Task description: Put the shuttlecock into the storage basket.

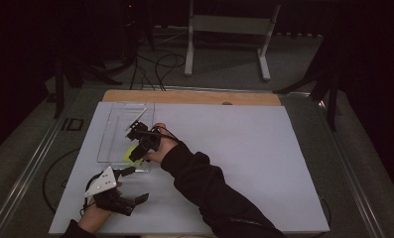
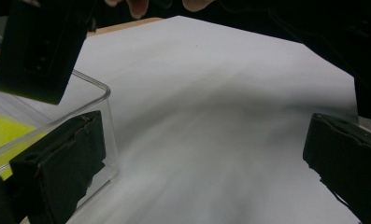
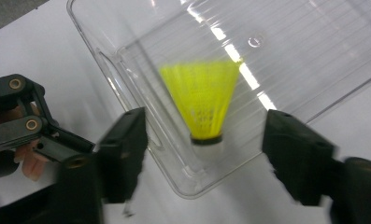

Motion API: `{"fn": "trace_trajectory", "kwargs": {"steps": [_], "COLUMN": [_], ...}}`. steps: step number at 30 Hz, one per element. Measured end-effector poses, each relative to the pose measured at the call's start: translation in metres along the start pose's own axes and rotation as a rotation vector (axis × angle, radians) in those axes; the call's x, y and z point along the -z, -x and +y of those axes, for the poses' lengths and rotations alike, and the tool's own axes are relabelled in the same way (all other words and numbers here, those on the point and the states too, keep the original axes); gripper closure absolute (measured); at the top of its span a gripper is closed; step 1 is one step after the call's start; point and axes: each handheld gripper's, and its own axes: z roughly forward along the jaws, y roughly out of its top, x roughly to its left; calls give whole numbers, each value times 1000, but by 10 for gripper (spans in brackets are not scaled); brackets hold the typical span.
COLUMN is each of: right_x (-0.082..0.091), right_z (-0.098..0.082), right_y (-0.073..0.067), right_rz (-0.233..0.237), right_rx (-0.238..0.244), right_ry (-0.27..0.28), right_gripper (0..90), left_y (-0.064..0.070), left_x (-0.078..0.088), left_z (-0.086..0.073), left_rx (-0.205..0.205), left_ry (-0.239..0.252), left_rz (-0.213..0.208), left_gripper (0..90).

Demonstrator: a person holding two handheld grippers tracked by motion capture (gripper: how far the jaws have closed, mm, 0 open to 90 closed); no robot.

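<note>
A yellow shuttlecock (image 3: 202, 98) with a white cork lies inside a clear plastic tray (image 3: 94, 51), cork toward the tray's near corner. My right gripper (image 3: 204, 121) hovers over it, open, with the jaws standing apart on either side and not touching it. From the high view the shuttlecock (image 1: 130, 152) sits at the near end of the tray (image 1: 110, 129) under the right gripper (image 1: 136, 154). The left gripper (image 1: 135, 184) rests open on the white mat just in front of the tray. In the left gripper view its jaws (image 2: 204, 126) are wide apart and hold nothing, beside the tray's corner (image 2: 99, 88).
A white mat (image 1: 244, 163) covers the table, with a wooden strip (image 1: 194, 96) along the far edge. The person's dark right sleeve (image 1: 204, 183) crosses the mat's middle. Cables and a white frame (image 1: 229, 29) lie on the floor beyond.
</note>
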Motion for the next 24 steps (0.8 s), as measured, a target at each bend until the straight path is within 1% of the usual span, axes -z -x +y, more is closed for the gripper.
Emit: {"fn": "trace_trajectory", "kwargs": {"steps": [1, 2, 3, 5, 6, 8, 9, 11, 12, 13, 14, 15, 16, 19, 24], "right_x": [1, 1, 1, 2, 2, 3, 3, 6, 7, 9, 10, 12, 12, 14, 16], "right_z": [0, 0, 0, -1, -1, -1, -2, -1, -1, -2, -2, -2, -2, -3, -4], "right_y": [0, 0, -1, -2, -2, -3, -2, -1, -1, -1, 0, 0, 0, -2, -1], "right_rz": [15, 15, 30, 28, 26, 19, 27, 31, 42, 45, 41, 53, 52, 28, 21], "right_rx": [11, 11, 29, 25, 31, 29, 33, 25, 27, 23, 26, 25, 25, 35, 40], "right_ry": [-4, -4, -13, -12, -16, -6, -5, 7, 6, 18, 22, 28, 32, 25, 34], "right_gripper": [247, 247, 199, 162, 150, 124, 98, 86, 86, 86, 85, 79, 80, 80, 79], "left_y": [0, 0, 0, 0, 0, 0, 0, 0, 0, 0, 0, 0, 0, 0, 0], "left_x": [0, 0, 0, 0, 0, 0, 0, 0, 0, 0, 0, 0, 0, 0, -1], "left_z": [0, 0, 0, 0, 0, 0, 0, 0, 0, 0, 0, 0, 0, 0, 0], "left_rx": [-1, -1, 0, 1, 1, 1, 1, 1, 0, 0, 0, 0, 0, 0, 0], "left_ry": [0, 0, 1, 1, 1, 1, 0, 1, 0, 0, -1, -1, -1, -1, -1], "left_rz": [0, 0, 0, 0, 0, 0, 0, 0, 0, 1, 0, 0, 0, -1, -1], "left_gripper": [1, 1, 1, 1, 0, 1, 0, 1, 1, 1, 1, 1, 1, 1, 1]}}
